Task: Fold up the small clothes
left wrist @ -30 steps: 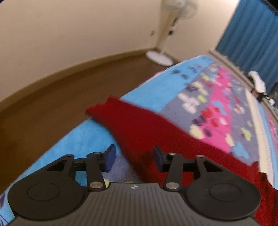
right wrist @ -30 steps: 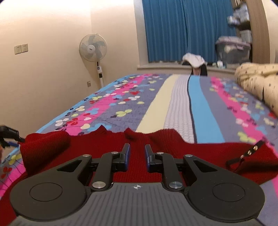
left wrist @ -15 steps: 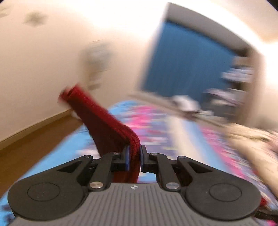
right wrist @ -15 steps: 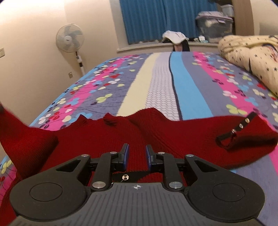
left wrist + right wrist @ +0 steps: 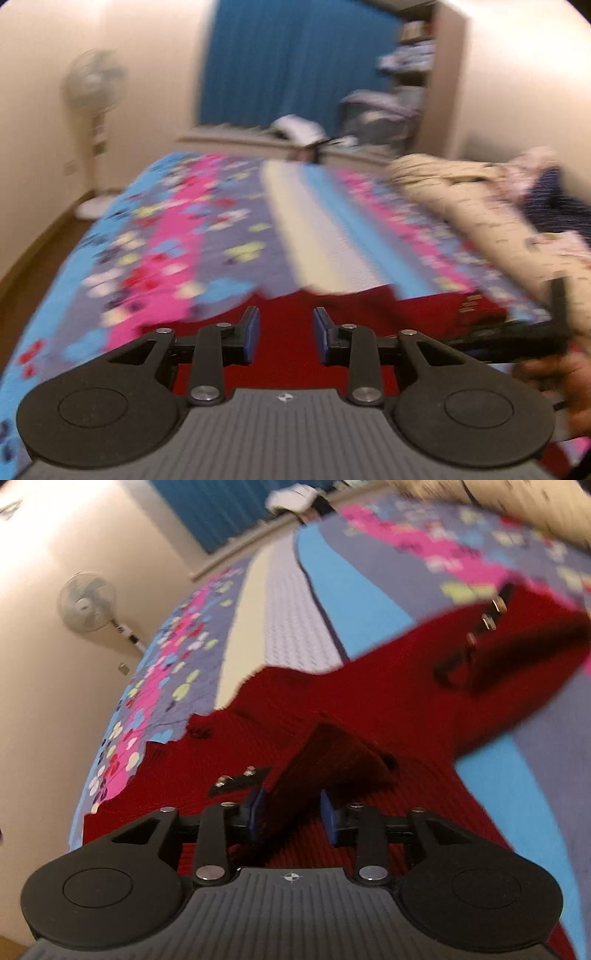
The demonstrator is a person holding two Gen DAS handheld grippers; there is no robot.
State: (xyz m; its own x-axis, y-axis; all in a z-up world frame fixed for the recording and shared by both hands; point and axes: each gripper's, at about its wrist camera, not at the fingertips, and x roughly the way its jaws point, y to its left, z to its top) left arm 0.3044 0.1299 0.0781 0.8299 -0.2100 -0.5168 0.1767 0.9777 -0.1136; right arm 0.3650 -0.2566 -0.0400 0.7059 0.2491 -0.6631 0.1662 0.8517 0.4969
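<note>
Left wrist view: the left gripper (image 5: 283,334) is held with its blue-padded fingers apart, nothing between them, above a red knitted garment (image 5: 291,325) spread on the striped, flower-patterned bedspread (image 5: 207,236). In the right wrist view, the right gripper (image 5: 291,812) is seen with fingers spread, a raised fold of the garment (image 5: 325,749) standing between them; whether the pads touch it cannot be told. A standing fan (image 5: 86,607) is seen by the wall.

Each black hand-held gripper (image 5: 285,334) (image 5: 292,816) has blue finger pads (image 5: 252,334), silver screws and a ribbed grey body.
</note>
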